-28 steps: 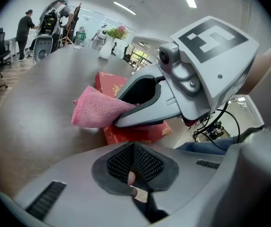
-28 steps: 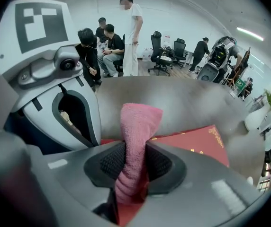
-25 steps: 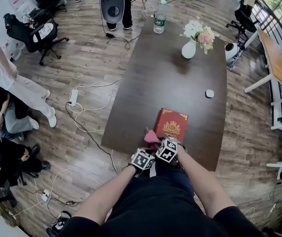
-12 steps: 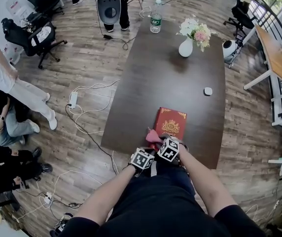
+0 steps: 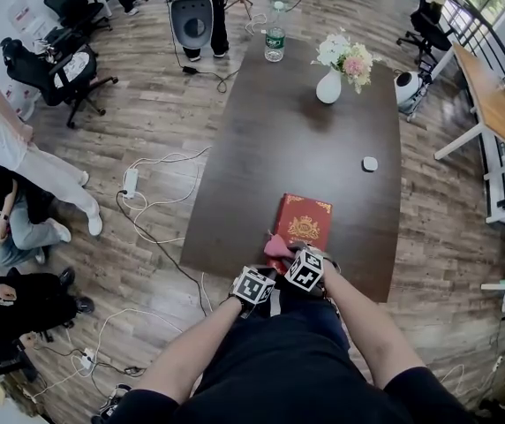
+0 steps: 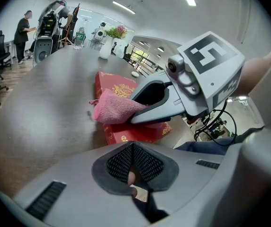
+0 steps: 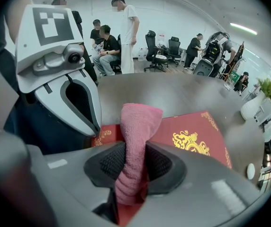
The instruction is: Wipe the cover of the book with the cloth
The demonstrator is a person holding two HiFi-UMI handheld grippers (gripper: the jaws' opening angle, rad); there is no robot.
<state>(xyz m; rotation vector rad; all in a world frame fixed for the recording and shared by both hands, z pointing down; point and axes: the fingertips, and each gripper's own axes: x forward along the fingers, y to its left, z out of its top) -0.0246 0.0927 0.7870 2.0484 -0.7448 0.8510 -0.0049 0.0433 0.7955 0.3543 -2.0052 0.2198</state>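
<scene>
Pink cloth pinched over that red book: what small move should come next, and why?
Probably lower the right hand-held gripper slightly and slide forward over the gold emblem: its jaws are shut on the pink cloth, whose free end lies at the near end of the red book, with most of it ahead.

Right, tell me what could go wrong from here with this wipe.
1. The left gripper is shut on nothing and is not on the book, so the book may slide on the table when pushed.
2. The right gripper pinches the cloth as a narrow roll, so its jaw tips might scrape the gold emblem.
3. The grippers sit close together and could collide.
</scene>
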